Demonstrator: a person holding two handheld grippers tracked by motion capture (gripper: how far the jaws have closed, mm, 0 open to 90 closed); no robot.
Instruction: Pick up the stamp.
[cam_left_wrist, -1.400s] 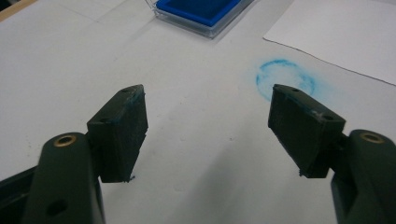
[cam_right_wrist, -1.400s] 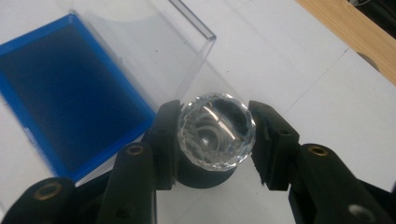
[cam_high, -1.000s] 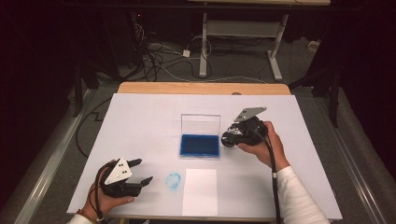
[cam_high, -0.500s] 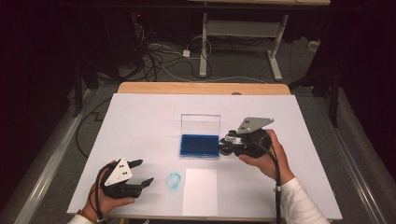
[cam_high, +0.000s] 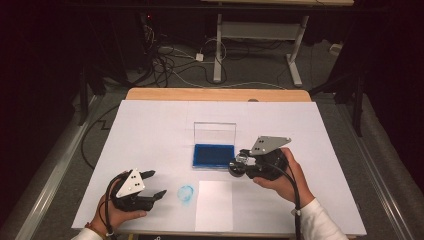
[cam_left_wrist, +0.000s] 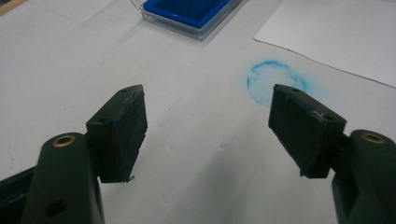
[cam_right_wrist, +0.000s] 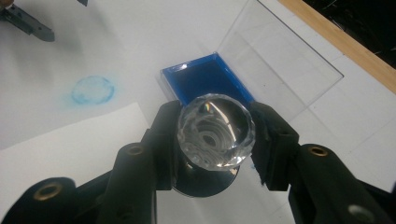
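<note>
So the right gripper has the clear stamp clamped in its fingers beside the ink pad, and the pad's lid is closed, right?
Not quite. The ink pad's clear lid stands open behind the blue pad, as the high view shows. The rest holds: the right gripper clamps the clear stamp beside the pad.

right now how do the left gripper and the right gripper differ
The left gripper is open with nothing between its jaws; the right gripper is shut on a clear faceted stamp. The left sits near the table's front edge beside the round blue ink mark; the right is beside the open blue ink pad. Both are black, two-jawed and hand-held.
</note>
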